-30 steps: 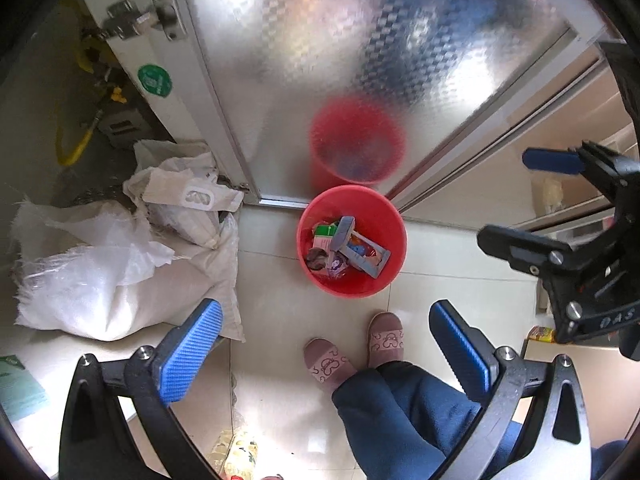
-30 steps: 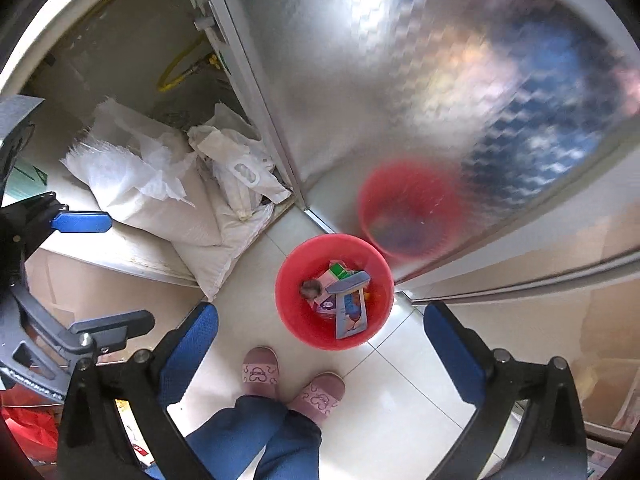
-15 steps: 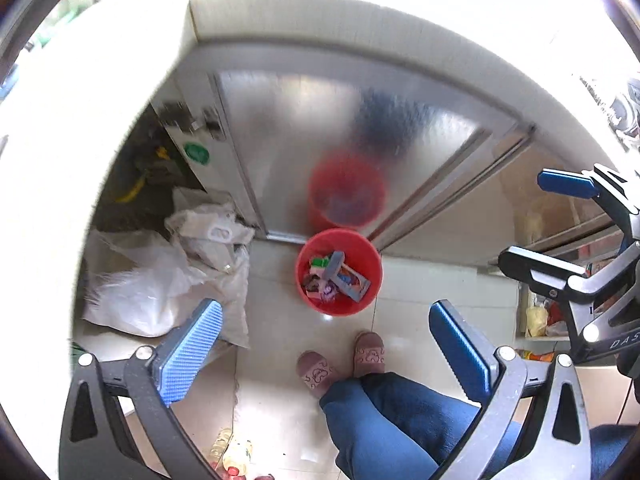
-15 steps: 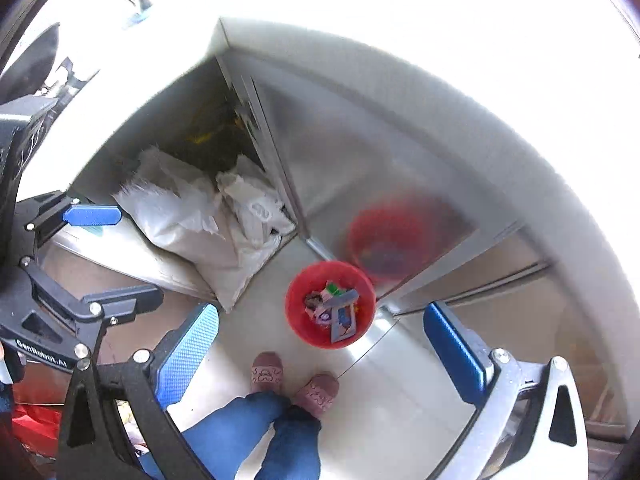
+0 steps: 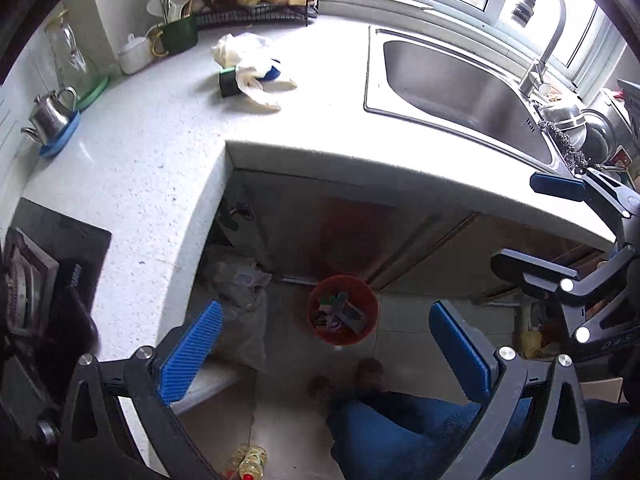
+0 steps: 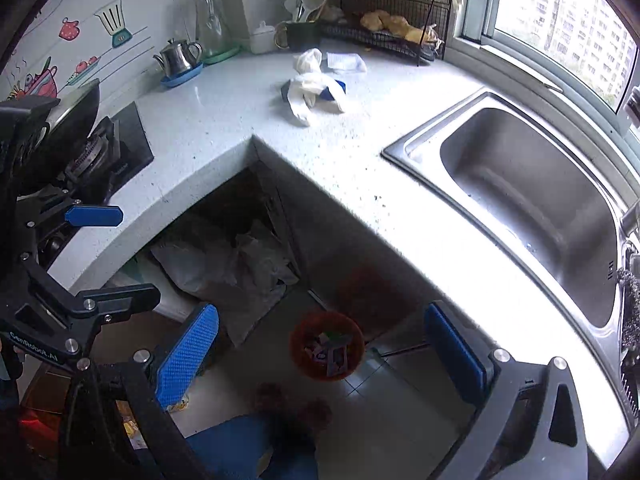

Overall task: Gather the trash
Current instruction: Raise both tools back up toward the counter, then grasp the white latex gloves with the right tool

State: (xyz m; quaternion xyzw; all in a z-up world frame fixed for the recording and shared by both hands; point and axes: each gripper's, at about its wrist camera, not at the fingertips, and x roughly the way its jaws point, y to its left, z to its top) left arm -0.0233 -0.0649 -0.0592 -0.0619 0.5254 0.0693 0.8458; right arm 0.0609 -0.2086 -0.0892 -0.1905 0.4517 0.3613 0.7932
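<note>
**Both grippers held open above the counter corner**

The left gripper (image 5: 324,336) is held with its blue pads spread wide, nothing between them. The right gripper (image 6: 320,336) is likewise spread and empty. Far below and framed between the fingers of each, a red bin (image 5: 343,309) is seen on the tiled floor, filled with packaging scraps (image 5: 338,314). Ahead of both grippers, on the white countertop (image 5: 160,128), a crumpled pile of pale gloves and wrappers (image 5: 250,70) is seen lying, well apart from the pads. To the right of that pile a steel sink (image 6: 532,208) is set into the counter. White sacks (image 6: 224,264) are stored in the open cabinet beside the bin. A person's blue trouser legs (image 5: 400,432) are seen beneath the grippers.
</note>
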